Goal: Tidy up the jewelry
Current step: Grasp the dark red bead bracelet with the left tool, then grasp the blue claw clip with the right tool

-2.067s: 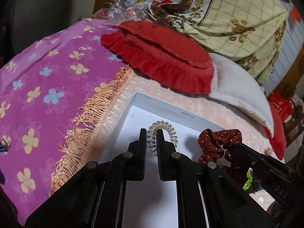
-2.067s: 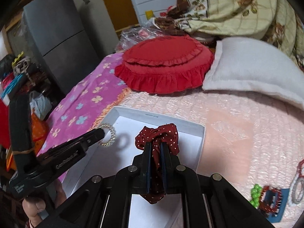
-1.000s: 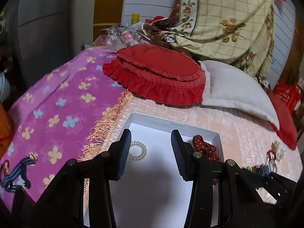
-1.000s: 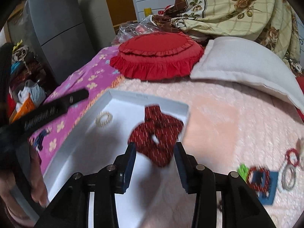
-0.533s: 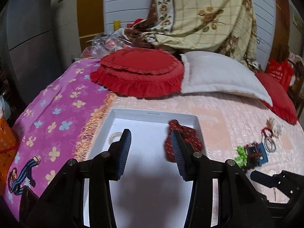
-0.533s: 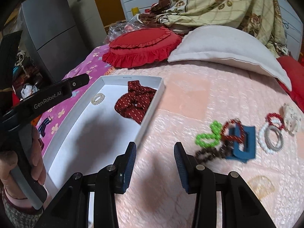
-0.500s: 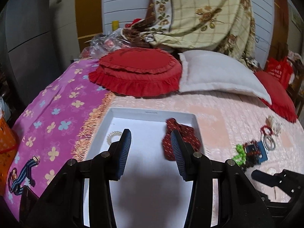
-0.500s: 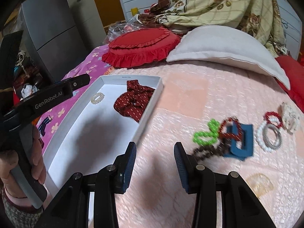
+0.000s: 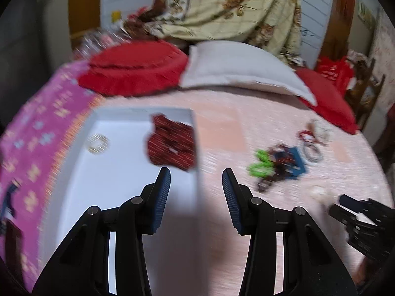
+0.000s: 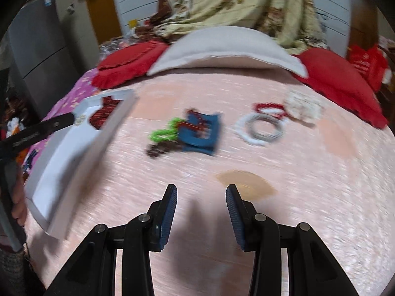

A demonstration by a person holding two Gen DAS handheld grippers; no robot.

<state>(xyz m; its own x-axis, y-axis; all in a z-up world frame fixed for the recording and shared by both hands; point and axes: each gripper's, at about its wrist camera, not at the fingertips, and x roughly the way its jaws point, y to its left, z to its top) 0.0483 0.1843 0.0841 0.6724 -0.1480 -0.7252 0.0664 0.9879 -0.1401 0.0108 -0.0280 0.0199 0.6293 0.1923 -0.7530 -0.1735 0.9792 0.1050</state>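
Both hand-held grippers are empty now. The left hand-held gripper (image 9: pixel 196 180) has its jaws spread with nothing between them, hanging over the right edge of the white tray (image 9: pixel 74 185) on the bed (image 10: pixel 308 172). The right hand-held gripper (image 10: pixel 201 197) is likewise spread and bare, over open pink bedspread.

Two seconds ago each was pinching a piece; those pieces now lie in the tray: the dark red dotted scrunchie (image 9: pixel 171 145) against its right wall, and the clear coil hair tie (image 9: pixel 98 143) well to the left of it.

Since letting go, both grippers have swung away from the tray toward the pile left on the bedspread: a green bead loop (image 10: pixel 164 133) touching a blue clip (image 10: pixel 202 133), then white and grey bangles (image 10: pixel 261 129) and a red ring (image 10: pixel 269 107) further right.

I'd say two items are sorted and the next pick-up is starting; motion blur hides the finer details
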